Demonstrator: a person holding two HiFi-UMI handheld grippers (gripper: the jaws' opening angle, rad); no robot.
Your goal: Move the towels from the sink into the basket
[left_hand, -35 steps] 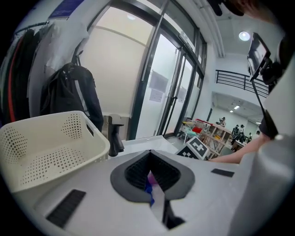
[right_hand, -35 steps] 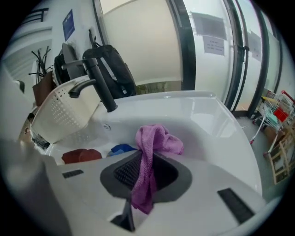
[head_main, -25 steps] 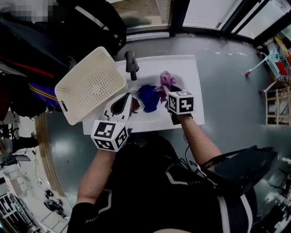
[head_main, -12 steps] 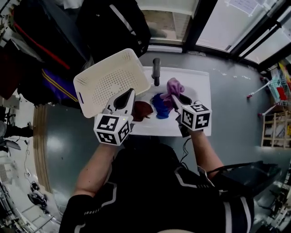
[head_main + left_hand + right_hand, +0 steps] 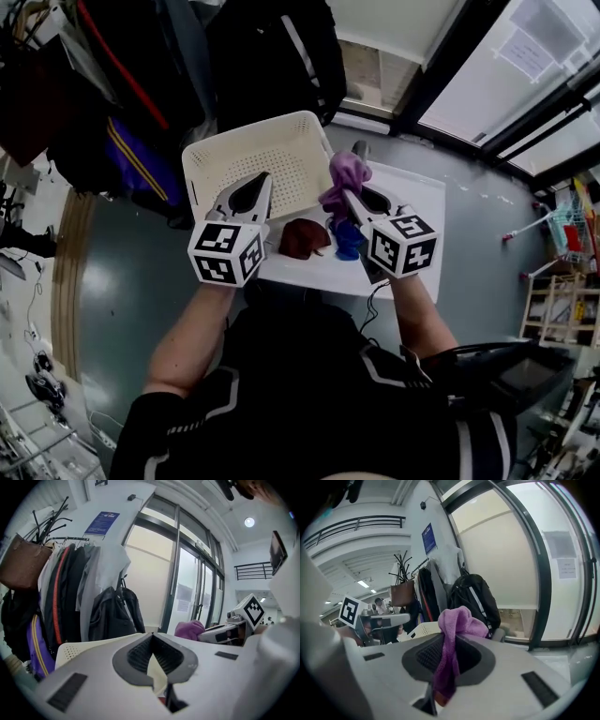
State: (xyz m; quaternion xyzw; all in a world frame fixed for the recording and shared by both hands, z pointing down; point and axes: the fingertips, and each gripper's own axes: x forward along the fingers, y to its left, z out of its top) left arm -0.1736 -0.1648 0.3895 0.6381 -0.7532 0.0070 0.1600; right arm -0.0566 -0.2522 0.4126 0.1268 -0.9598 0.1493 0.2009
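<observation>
My right gripper [image 5: 349, 192] is shut on a purple towel [image 5: 343, 172], held up beside the near right corner of the cream perforated basket [image 5: 281, 155]. The towel [image 5: 457, 620] droops between the pads in the right gripper view. A cream sliver of the basket [image 5: 89, 646] shows pinched between the pads of my left gripper [image 5: 262, 180], which is shut on the basket's near rim and holds it tilted. A dark red towel [image 5: 305, 237] and a blue towel [image 5: 349, 240] lie in the white sink [image 5: 417, 202] below both grippers.
The dark faucet [image 5: 360, 148] stands at the sink's far edge, just beyond the purple towel. Coats and bags [image 5: 262, 56] hang behind the basket. Glass doors [image 5: 525, 84] run along the right, with grey floor around the sink.
The right gripper has lifted the purple towel out of the sink and up to the basket's edge. The left gripper and basket have shifted toward the sink.
</observation>
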